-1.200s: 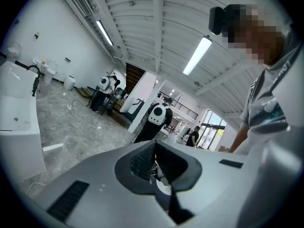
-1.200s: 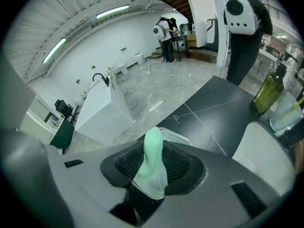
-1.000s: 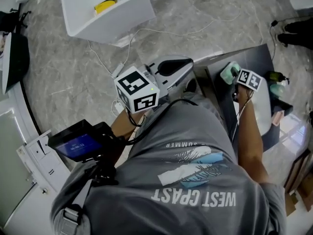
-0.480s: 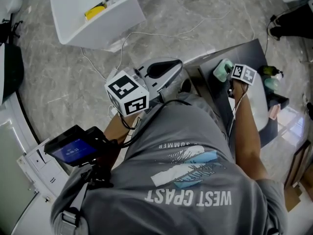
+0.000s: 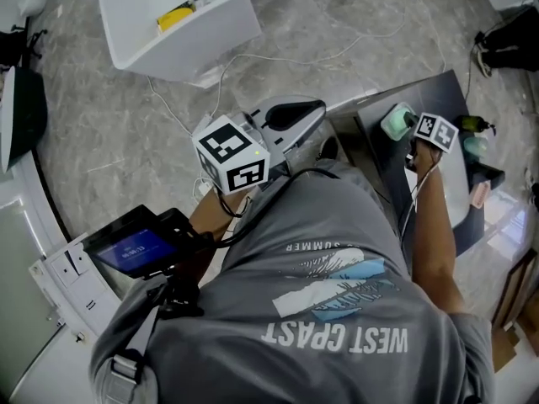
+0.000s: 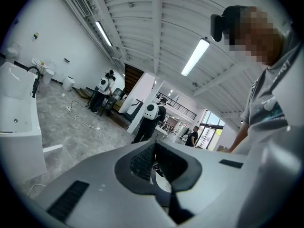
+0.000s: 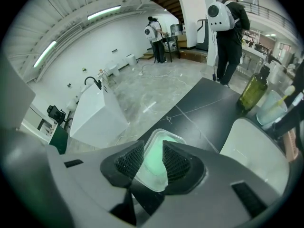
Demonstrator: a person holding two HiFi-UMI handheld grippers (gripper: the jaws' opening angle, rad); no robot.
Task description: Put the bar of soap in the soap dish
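A pale green bar of soap [image 7: 153, 158] lies inside a clear soap dish [image 7: 163, 130] on a dark counter [image 7: 204, 103]. My right gripper [image 7: 153, 144] hovers just over that dish, its jaws a little apart, so it is open with nothing gripped between them. In the head view the soap dish [image 5: 394, 124] sits at the counter's near corner, with the right gripper [image 5: 414, 131] right beside it. My left gripper [image 5: 290, 114] is held out over the floor, away from the counter. In the left gripper view, the left gripper [image 6: 154, 145] is shut and empty.
On the counter stand an olive bottle [image 7: 254, 91], a cup with a toothbrush [image 7: 274, 107] and a white basin [image 7: 256, 148]. A white tub [image 5: 177, 19] and cables [image 5: 253, 57] are on the marble floor. People with backpacks [image 7: 227, 18] stand far off.
The head view swayed slightly. The right gripper stays at the soap dish and the left gripper stays out over the floor; nothing was gripped or let go.
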